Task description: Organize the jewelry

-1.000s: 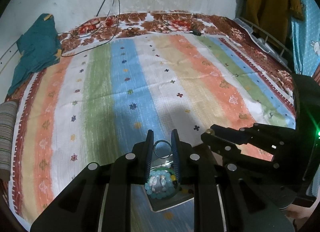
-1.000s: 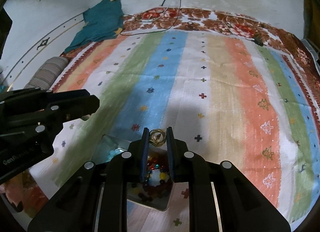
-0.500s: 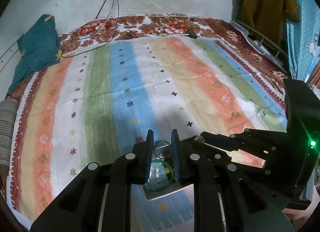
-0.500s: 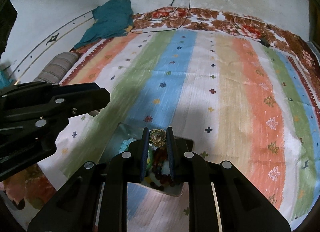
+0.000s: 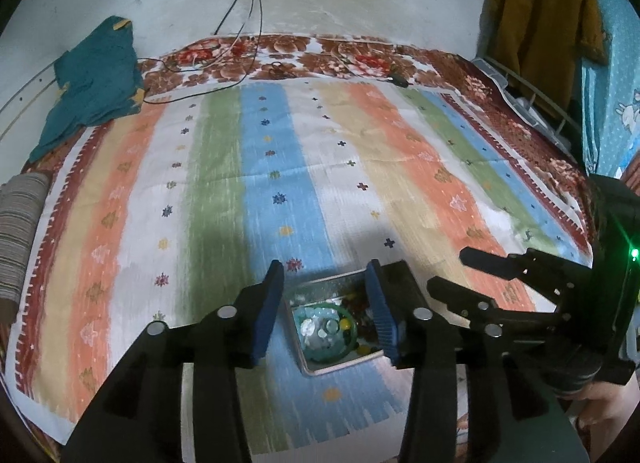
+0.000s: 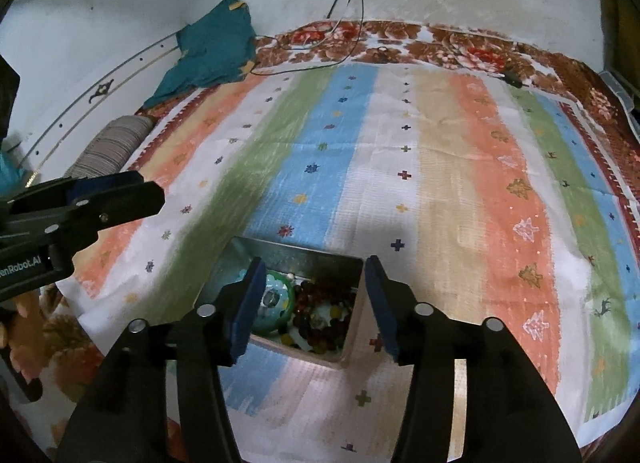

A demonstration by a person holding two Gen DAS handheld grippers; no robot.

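Note:
A small metal tin [image 5: 316, 370] [image 6: 320, 255] sits on the striped bedspread near its front edge. It holds a green bangle with pale beads [image 5: 324, 327] [image 6: 276, 303] and dark red and yellow beads [image 6: 324, 319]. My left gripper [image 5: 326, 303] is open and empty, straddling the tin from above. My right gripper [image 6: 312, 295] is open and empty, also over the tin. The right gripper shows in the left wrist view [image 5: 476, 275], and the left gripper's finger in the right wrist view [image 6: 112, 199].
The striped bedspread [image 5: 280, 167] covers the bed. A teal cloth [image 5: 92, 83] lies at the back left, cables [image 5: 240, 63] run from a wall socket, a striped roll [image 5: 16, 223] sits at the left edge, and clothes [image 5: 540, 15] hang at the right.
Both grippers have opened; the ring held in the left and the gold piece held in the right are no longer between the fingers. The tin now lies fully in view.

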